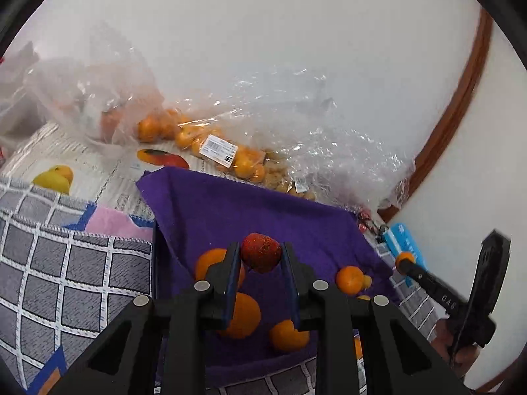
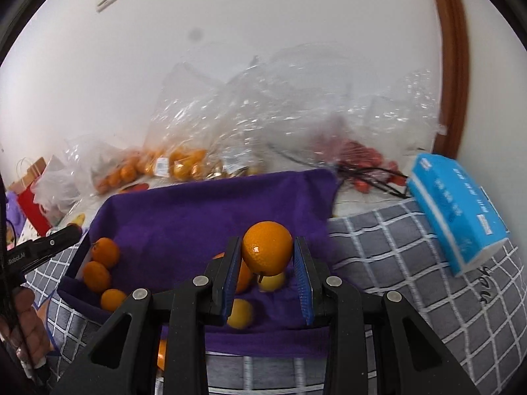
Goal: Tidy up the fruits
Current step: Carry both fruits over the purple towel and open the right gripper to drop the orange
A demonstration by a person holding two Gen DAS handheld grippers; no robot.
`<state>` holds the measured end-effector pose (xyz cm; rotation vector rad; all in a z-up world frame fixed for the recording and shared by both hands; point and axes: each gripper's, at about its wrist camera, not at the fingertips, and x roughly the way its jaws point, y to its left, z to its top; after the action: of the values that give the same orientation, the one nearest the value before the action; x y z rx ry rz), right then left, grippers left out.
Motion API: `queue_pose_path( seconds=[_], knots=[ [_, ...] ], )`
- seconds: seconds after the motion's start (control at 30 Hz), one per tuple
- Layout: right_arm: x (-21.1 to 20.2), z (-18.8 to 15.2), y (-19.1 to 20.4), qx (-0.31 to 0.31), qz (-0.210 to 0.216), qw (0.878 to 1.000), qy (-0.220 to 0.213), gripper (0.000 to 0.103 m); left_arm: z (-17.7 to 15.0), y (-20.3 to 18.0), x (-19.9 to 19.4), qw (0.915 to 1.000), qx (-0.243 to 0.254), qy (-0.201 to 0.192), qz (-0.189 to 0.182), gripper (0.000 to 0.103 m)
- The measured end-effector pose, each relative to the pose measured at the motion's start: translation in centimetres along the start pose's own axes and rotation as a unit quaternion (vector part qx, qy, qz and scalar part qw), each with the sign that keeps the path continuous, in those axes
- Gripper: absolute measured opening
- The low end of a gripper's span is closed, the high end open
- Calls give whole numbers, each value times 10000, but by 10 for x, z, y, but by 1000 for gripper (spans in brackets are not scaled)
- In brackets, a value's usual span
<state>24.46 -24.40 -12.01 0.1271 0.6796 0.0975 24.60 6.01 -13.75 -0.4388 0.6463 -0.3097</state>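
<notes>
My left gripper (image 1: 261, 252) is shut on a red strawberry (image 1: 262, 252) and holds it above a box lined with purple cloth (image 1: 214, 210). Several oranges (image 1: 242, 316) lie in the box below it. My right gripper (image 2: 267, 252) is shut on an orange (image 2: 267, 251) and holds it above the same purple-lined box (image 2: 197, 217), where several oranges (image 2: 104, 251) and a yellow fruit (image 2: 240, 313) lie. The right gripper's tip also shows at the right of the left wrist view (image 1: 405, 260).
Clear plastic bags of oranges (image 1: 197, 138) and other fruit lie behind the box against the white wall. A blue tissue pack (image 2: 457, 217) sits on the grey checked cloth (image 2: 395, 256) to the right. Red fruits (image 2: 365, 164) lie at the back right.
</notes>
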Motion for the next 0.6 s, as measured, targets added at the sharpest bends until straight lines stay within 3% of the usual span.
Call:
queue_pose_path(
  seconds=[0.17,0.3,0.6],
  knots=[
    [16,-5,-9,159,228,9985,475,32,2,7,5,9999,-140,42,-42,24],
    [21,-11,3,-198,222,9972,686,32,-1,5,10,9995,-150,181,-225,24],
    [30,-19,8,-439,65,9939,1008,32,-17,-20,33,9964,347,727,-256,24]
  ],
)
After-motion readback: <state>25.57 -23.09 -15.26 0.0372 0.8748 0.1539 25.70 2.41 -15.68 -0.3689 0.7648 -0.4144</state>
